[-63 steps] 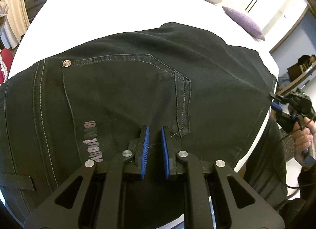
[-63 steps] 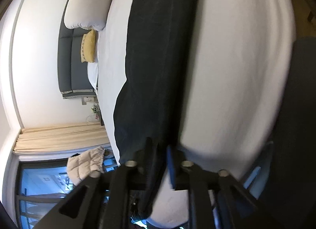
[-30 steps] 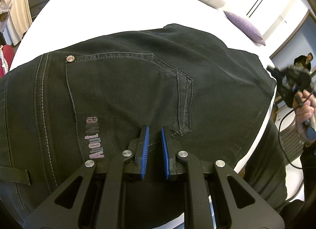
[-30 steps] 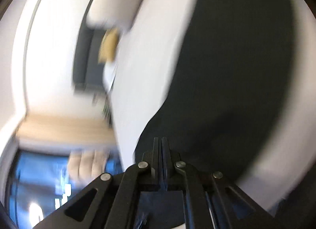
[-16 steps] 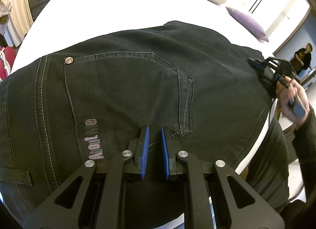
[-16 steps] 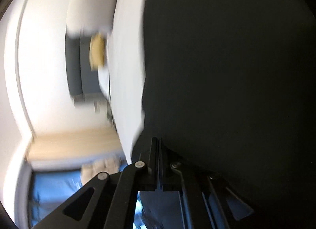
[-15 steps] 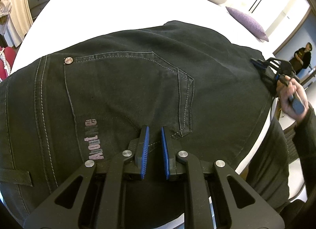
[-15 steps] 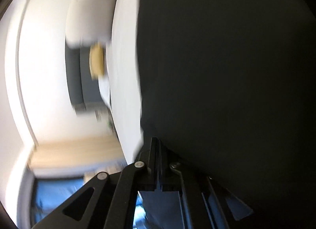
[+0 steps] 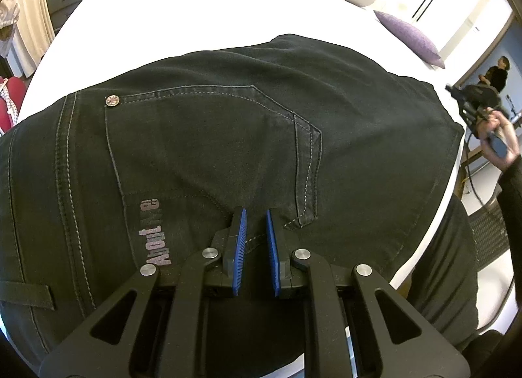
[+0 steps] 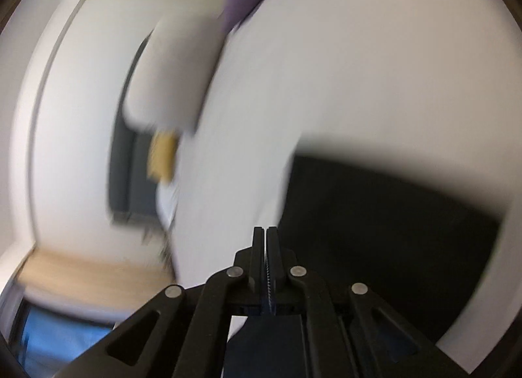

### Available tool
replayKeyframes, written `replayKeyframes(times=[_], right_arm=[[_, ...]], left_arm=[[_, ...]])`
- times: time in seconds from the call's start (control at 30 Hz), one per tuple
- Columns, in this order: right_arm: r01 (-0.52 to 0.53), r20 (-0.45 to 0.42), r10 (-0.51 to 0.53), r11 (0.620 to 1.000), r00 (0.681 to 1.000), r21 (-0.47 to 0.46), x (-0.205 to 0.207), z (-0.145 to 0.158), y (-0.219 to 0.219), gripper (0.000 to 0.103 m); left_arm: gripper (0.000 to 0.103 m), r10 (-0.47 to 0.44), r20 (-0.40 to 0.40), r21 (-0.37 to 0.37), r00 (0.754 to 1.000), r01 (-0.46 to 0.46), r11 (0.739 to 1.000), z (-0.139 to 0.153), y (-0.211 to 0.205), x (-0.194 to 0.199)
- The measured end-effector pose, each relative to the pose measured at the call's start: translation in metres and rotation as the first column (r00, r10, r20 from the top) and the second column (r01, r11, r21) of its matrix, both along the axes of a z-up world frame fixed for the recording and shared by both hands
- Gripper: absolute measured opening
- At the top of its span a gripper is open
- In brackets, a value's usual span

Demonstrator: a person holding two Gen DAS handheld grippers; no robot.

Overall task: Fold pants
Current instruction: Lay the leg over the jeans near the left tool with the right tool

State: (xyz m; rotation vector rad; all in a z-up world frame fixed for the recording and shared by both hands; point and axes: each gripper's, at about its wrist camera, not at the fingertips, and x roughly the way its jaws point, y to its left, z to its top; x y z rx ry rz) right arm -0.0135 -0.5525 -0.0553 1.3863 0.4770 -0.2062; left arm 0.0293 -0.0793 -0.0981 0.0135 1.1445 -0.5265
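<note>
Pants [image 9: 228, 136] lie spread on the white bed [image 9: 195, 9], seat up, black denim with pale stitching, a back pocket and a rivet, folded into a broad block whose right edge hangs near the bed's side. More folds look due. Left gripper [image 9: 254, 241] rests at the near edge, jaws nearly closed, pinching cloth. Right gripper [image 10: 265, 247] is clenched and empty, off to the right.
</note>
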Motion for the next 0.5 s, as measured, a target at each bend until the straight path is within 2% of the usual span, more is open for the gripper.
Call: replayKeyframes(times=[0.1,0.13,0.2,0.27,0.3,0.37,0.4,0.43,0.5], right_arm=[[-0.218,0.041,0.215,0.972,0.976,0.085,0.04,-0.004,0.081,0.004],[-0.313,0.043,0.31,0.943,0.95,0.113,0.059,-0.007,0.12,0.004],[-0.427,0.046,0.425,0.89,0.904,0.159,0.093,-0.013,0.18,0.004],[-0.55,0.025,0.554,0.818,0.832,0.169,0.132,-0.023,0.247,0.004],[-0.591,0.014,0.598,0.789,0.801,0.167,0.149,-0.022,0.271,0.004],[-0.629,-0.024,0.646,0.751,0.763,0.202,0.171,-0.037,0.306,0.004],[-0.628,-0.039,0.647,0.751,0.761,0.203,0.18,-0.045,0.306,0.002],[-0.611,-0.065,0.632,0.768,0.773,0.194,0.191,-0.052,0.302,0.0],[-0.558,-0.046,0.582,0.796,0.812,0.235,0.194,-0.064,0.29,0.0]], left_arm=[[0.012,-0.005,0.002,0.017,1.0,0.005,1.0,0.001,-0.004,0.001],[0.012,-0.005,0.003,0.021,1.0,0.005,1.0,0.001,-0.005,0.0],[0.012,-0.003,0.004,0.024,1.0,0.003,1.0,0.002,-0.006,0.0],[0.012,0.001,0.006,0.019,1.0,-0.002,1.0,0.001,-0.006,-0.001],[0.012,0.003,0.007,0.016,1.0,-0.003,1.0,0.001,-0.005,-0.001],[0.012,0.003,0.007,0.01,1.0,-0.003,1.0,0.001,-0.004,-0.002],[0.012,0.002,0.007,0.009,1.0,-0.002,1.0,0.001,-0.003,-0.003],[0.012,0.0,0.007,0.006,1.0,0.0,1.0,0.001,-0.002,-0.003],[0.012,-0.001,0.007,-0.007,1.0,0.001,1.0,0.0,0.002,-0.004]])
